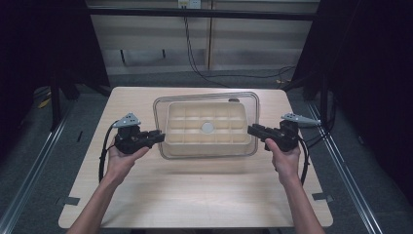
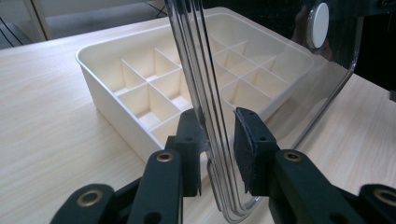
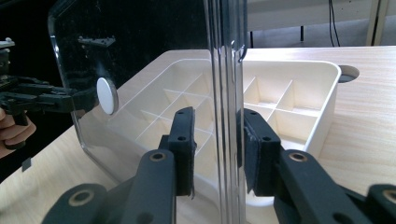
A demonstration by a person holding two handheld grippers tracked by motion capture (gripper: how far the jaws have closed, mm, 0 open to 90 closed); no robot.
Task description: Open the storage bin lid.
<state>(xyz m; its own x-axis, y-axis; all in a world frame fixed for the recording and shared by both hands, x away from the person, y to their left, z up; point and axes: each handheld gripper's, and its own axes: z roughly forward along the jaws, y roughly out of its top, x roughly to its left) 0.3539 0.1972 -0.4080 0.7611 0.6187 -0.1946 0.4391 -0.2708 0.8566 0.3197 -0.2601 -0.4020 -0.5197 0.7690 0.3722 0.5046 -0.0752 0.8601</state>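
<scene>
Pale wood table (image 1: 195, 195), dark curtains either side, grey floor and cables beyond far edge. Forearms enter over near edge. Left hand (image 1: 122, 158) holds left gripper (image 1: 157, 138) near left edge; right hand (image 1: 284, 157) holds right gripper (image 1: 253, 130) near right edge. Between them, mid-table: cream tray (image 1: 207, 127) with grid compartments. Clear lid (image 1: 207, 97) with white knob (image 1: 208, 127) held over tray. Left jaws straddle lid's left rim, slightly spread. Right jaws straddle right rim; contact cannot tell.

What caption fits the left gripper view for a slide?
Left gripper straddling the ribbed edge of a clear lid over a cream divided tray.
</scene>
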